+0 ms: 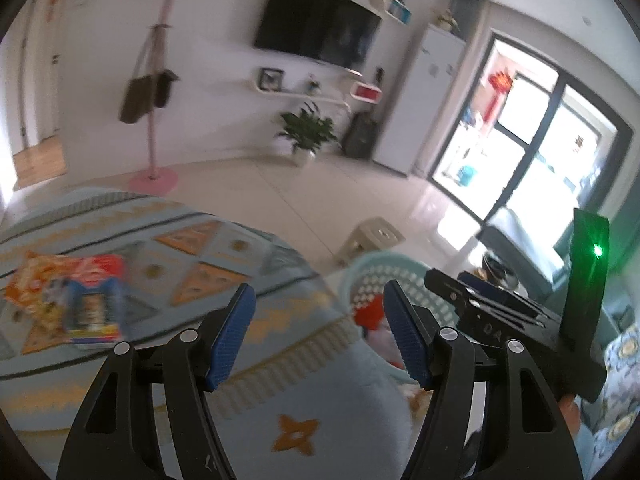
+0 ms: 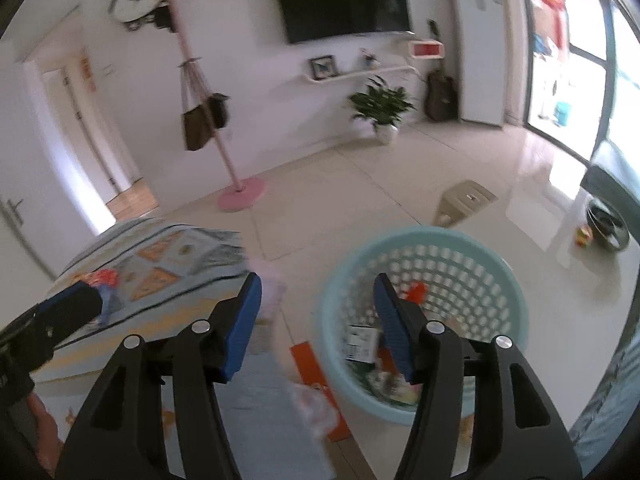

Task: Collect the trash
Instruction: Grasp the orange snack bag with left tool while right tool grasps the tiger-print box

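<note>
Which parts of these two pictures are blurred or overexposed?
Left wrist view: snack packets on the rug smeared by motion blur, balcony door blown out, left claw sharp. Right wrist view: laundry basket rim blurred, floor glare near the stool.

There is one blue basket (image 2: 424, 320) on the floor. Inside it lie about three bits of trash, but they are blurry. Just left of the basket is one orange flat packet (image 2: 316, 376) and one clear plastic bag (image 2: 316, 404). Far left of the basket, on the one patterned cloth (image 1: 192, 264), lie about three snack packs (image 1: 72, 292).
</note>
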Available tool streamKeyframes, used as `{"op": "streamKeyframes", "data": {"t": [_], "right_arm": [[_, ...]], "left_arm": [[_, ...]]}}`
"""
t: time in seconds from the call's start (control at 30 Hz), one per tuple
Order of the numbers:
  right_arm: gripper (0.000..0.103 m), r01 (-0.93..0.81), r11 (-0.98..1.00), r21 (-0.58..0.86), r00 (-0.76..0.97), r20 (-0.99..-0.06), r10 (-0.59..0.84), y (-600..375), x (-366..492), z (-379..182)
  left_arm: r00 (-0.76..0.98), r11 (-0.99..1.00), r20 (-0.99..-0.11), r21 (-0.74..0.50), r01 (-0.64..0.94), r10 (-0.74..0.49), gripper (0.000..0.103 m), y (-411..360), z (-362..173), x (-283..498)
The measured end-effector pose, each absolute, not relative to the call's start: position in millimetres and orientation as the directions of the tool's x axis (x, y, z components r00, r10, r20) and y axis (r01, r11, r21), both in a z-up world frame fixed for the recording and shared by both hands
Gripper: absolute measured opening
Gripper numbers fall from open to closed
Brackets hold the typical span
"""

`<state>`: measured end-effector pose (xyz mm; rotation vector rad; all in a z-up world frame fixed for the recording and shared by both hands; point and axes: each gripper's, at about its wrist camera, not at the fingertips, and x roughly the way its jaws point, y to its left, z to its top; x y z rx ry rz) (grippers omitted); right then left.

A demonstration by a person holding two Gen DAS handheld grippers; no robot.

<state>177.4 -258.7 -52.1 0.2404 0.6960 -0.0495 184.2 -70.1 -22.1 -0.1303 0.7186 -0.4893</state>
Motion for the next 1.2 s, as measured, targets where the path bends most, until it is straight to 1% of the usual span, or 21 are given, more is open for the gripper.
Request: {"op": "streamKeyframes", "data": {"t": [0.13,0.2,0.23,0.27,0.33,0.37,0.43,0.53,0.6,0.7,0.83,0.9,0.97,1.07,1.17,1.2], "right_arm": [[0.058,0.039,0.983,0.18,0.779,-0.621,0.083,-217,182,-38],[0.06,0.005,0.986,0.166,0.78,-0.618,0.1,-197,185,-33],[0.064,-0.016,0.987,0.162,0.78,-0.616,0.113,-185,187,-31],[0.064,-0.031,0.987,0.16,0.779,-0.615,0.124,-175,189,-29],[0.064,-0.079,0.984,0.157,0.773,-0.613,0.16,-149,196,-27],[0.064,-0.109,0.981,0.16,0.77,-0.611,0.185,-133,200,-26],[0.064,-0.152,0.974,0.169,0.76,-0.609,0.224,-108,207,-27],[0.064,-0.219,0.963,0.155,0.738,-0.62,0.268,-67,221,-33],[0.064,-0.264,0.952,0.156,0.712,-0.634,0.302,-44,227,-40],[0.064,-0.288,0.941,0.175,0.67,-0.666,0.329,-17,242,-54],[0.064,-0.269,0.947,0.175,0.629,-0.712,0.311,4,258,-76],[0.064,-0.268,0.946,0.181,0.607,-0.731,0.312,12,264,-86],[0.064,-0.264,0.951,0.163,0.597,-0.747,0.294,19,268,-94],[0.064,-0.262,0.956,0.13,0.59,-0.763,0.265,27,273,-103],[0.063,-0.263,0.956,0.126,0.596,-0.759,0.264,31,272,-106],[0.062,-0.26,0.959,0.115,0.604,-0.756,0.254,29,270,-105]], "left_arm": [[0.702,0.908,-0.577,-0.283,0.31,-0.419,0.065,-28,-11,181],[0.728,0.922,-0.57,-0.284,0.262,-0.382,0.065,-3,-8,180],[0.741,0.932,-0.571,-0.279,0.23,-0.353,0.065,11,-8,179],[0.757,0.945,-0.573,-0.268,0.189,-0.314,0.064,26,-8,178],[0.781,0.963,-0.576,-0.245,0.115,-0.24,0.064,50,-7,177],[0.797,0.975,-0.579,-0.218,0.054,-0.174,0.064,66,-8,178],[0.803,0.981,-0.588,-0.191,-0.023,-0.096,0.063,88,-11,181],[0.79,0.972,-0.611,-0.208,-0.113,-0.039,0.063,125,-21,192],[0.768,0.962,-0.64,-0.227,-0.153,-0.029,0.063,146,-30,204],[0.744,0.942,-0.663,-0.294,-0.163,-0.078,0.063,168,-43,220],[0.701,0.921,-0.701,-0.347,-0.176,-0.13,0.063,179,-65,239],[0.695,0.91,-0.702,-0.374,-0.176,-0.155,0.063,181,-72,242],[0.694,0.908,-0.702,-0.381,-0.176,-0.16,0.063,180,-76,244],[0.675,0.911,-0.72,-0.372,-0.181,-0.16,0.056,177,-84,252],[0.671,0.923,-0.73,-0.337,-0.186,-0.131,0.055,171,-85,258],[0.667,0.928,-0.736,-0.321,-0.189,-0.119,0.053,168,-84,260]]}}
